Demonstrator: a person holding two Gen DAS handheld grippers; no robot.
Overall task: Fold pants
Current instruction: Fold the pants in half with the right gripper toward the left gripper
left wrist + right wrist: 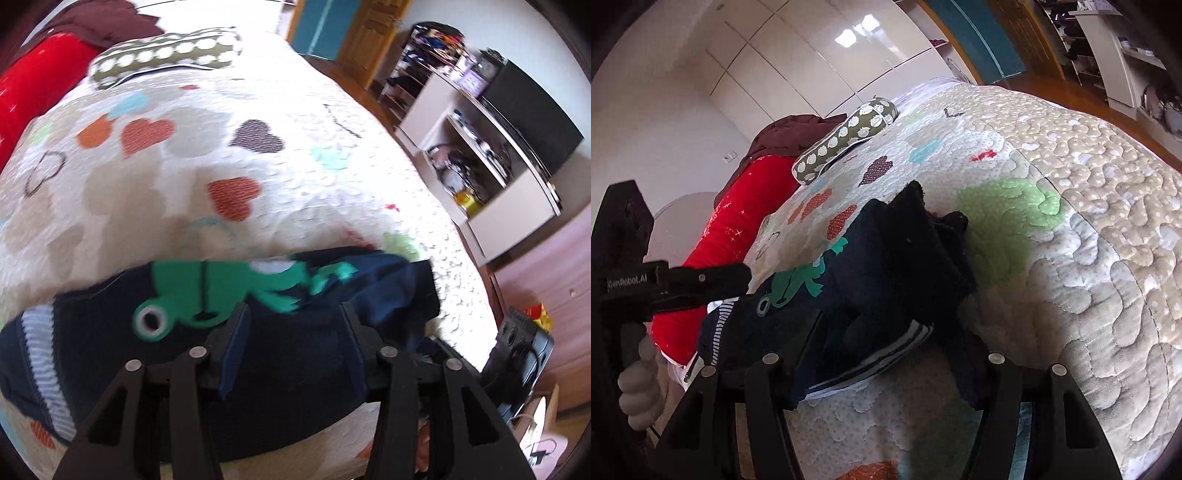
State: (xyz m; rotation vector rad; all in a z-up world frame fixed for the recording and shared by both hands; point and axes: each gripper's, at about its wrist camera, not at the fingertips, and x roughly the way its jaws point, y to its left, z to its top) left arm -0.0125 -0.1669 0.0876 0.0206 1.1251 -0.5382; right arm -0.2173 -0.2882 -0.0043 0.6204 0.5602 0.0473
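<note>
We count one pair of pants (295, 332) on one quilt (184, 184). We count two grippers: left gripper (291, 314), right gripper (897, 332). We count one spotted pillow (166, 55), one red cushion (37, 85), and one shelf unit (480, 147).

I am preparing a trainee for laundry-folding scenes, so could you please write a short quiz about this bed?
1. True or false: the navy-blue fabric pants with a green frog print lie on the quilted heart-patterned bedspread.
2. The olive-green pillow with white dots lies: A) on the pants; B) on the bedspread, apart from the pants; C) on the floor.
3. Fill in: the long fabric bolster beyond the pillow, at the bed's far side, is coloured ___.

Key: 1 true; 2 B; 3 red.
</note>
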